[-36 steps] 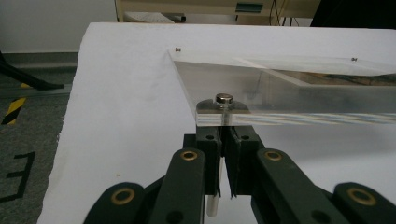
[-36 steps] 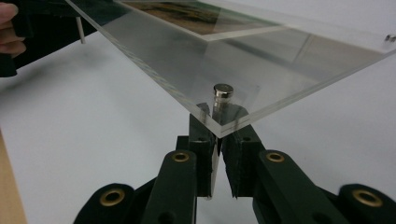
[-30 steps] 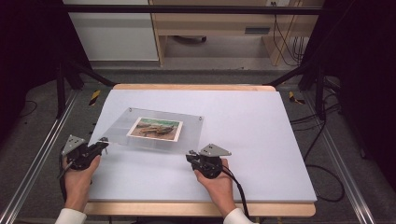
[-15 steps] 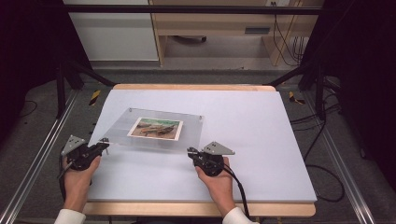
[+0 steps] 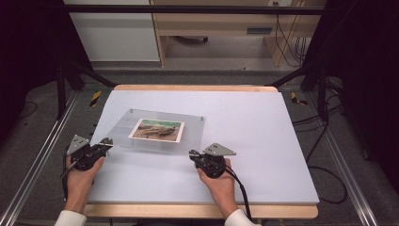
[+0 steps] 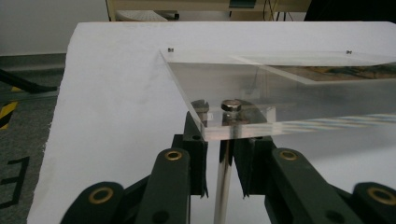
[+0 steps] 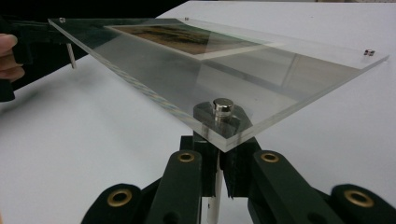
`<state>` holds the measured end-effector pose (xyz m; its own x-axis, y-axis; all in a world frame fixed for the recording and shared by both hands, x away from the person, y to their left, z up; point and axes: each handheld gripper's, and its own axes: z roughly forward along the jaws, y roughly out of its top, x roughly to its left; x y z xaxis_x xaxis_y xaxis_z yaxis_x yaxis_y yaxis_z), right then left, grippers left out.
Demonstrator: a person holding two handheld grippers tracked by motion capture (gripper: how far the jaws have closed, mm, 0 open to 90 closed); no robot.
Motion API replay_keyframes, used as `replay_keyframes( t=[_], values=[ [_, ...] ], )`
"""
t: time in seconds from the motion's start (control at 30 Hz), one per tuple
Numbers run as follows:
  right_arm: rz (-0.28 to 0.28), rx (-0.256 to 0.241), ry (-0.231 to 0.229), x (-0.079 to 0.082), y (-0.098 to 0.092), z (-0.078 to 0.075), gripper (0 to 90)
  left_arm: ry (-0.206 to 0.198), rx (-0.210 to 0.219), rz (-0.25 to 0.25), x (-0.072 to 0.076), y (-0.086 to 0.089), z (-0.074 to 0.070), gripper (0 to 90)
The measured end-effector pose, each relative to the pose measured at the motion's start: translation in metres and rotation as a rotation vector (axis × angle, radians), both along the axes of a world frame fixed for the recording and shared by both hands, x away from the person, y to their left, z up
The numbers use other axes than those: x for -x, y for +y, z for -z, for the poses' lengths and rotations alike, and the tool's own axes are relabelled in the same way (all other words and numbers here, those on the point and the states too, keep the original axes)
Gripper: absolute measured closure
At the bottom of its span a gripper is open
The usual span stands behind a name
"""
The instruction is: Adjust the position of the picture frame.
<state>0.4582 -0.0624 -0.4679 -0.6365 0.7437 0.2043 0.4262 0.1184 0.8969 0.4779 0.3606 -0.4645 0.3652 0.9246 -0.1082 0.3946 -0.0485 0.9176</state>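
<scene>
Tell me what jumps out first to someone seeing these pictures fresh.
A clear acrylic frame with a landscape photo sandwiched inside sits at the middle of the white table. The left gripper and right gripper each clamp a metal leg under a near corner, and the near edge looks tilted up.

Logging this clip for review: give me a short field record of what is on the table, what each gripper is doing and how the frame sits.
item: clear acrylic photo frame with a landscape picture inside
surface: white table sheet
frame pose: tilted, near edge raised, far edge low toward the sheet
left gripper: closed on the metal standoff leg under the near left corner
right gripper: closed on the metal standoff leg under the near right corner
corner fittings: silver caps
</scene>
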Motion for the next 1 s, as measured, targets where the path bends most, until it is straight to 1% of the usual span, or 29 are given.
replay_keyframes(
  t=[0.03, 0.07, 0.1, 0.13, 0.17, 0.3, 0.4, 0.5, 0.53, 0.57, 0.6, 0.63, 0.67, 0.73, 0.8, 0.83, 0.9, 1.0],
  values=[
    [-0.001, 0.0, -0.002, 0.0, 0.0, 0.0, 85.0, 0.003, 0.019, 0.006, -0.001, 0.0, 0.0, 80.2],
    [-0.001, 0.0, -0.002, 0.0, 0.0, 0.0, 85.0, 0.004, 0.027, 0.013, -0.002, 0.0, 0.0, 80.2],
    [-0.001, 0.0, -0.003, 0.0, 0.0, -0.001, 85.0, 0.005, 0.023, 0.011, -0.002, -0.001, -0.001, 82.9],
    [-0.001, 0.0, -0.003, 0.0, 0.0, -0.001, 85.0, 0.009, 0.019, 0.01, -0.002, -0.001, -0.002, 82.9],
    [0.002, 0.004, -0.005, 0.0, 0.0, -0.001, 84.9, 0.015, 0.003, 0.012, -0.001, -0.002, -0.003, 83.5],
    [0.014, 0.01, 0.004, 0.0, 0.0, -0.002, 84.8, 0.026, -0.011, 0.003, 0.001, -0.004, -0.005, 83.9],
    [0.025, 0.025, 0.002, 0.001, -0.001, -0.004, 84.8, 0.03, -0.013, 0.0, 0.003, -0.007, -0.008, 83.9],
    [0.036, 0.034, 0.0, 0.002, -0.002, -0.008, 84.5, 0.024, -0.001, 0.001, 0.008, -0.01, -0.012, 84.1],
    [0.044, 0.045, -0.007, 0.002, -0.003, -0.011, 84.1, 0.019, 0.008, 0.003, 0.01, -0.011, -0.014, 84.2],
    [0.049, 0.073, -0.025, 0.003, -0.004, -0.014, 83.3, 0.013, 0.016, 0.004, 0.012, -0.013, -0.016, 84.2],
    [0.057, 0.096, -0.044, 0.003, -0.004, -0.017, 82.9, 0.008, 0.018, 0.004, 0.014, -0.014, -0.018, 84.2],
    [0.063, 0.103, -0.054, 0.003, -0.006, -0.021, 82.7, 0.006, 0.012, 0.004, 0.016, -0.016, -0.02, 84.3],
    [0.066, 0.098, -0.057, 0.003, -0.01, -0.026, 82.6, 0.004, 0.012, 0.003, 0.019, -0.02, -0.024, 84.2],
    [0.068, 0.102, -0.058, 0.003, -0.011, -0.027, 82.6, 0.003, 0.008, 0.004, 0.021, -0.022, -0.026, 84.2],
    [0.067, 0.089, -0.059, 0.004, -0.016, -0.031, 82.7, 0.005, 0.007, 0.007, 0.023, -0.026, -0.029, 84.3],
    [0.07, 0.084, -0.066, 0.004, -0.02, -0.034, 82.6, 0.007, 0.015, 0.005, 0.025, -0.029, -0.032, 84.3],
    [0.07, 0.082, -0.069, 0.004, -0.022, -0.035, 82.6, 0.007, 0.015, 0.005, 0.026, -0.031, -0.034, 84.3],
    [0.079, 0.071, -0.071, 0.006, -0.029, -0.04, 82.6, 0.003, 0.014, 0.007, 0.028, -0.037, -0.037, 84.3]
  ],
)
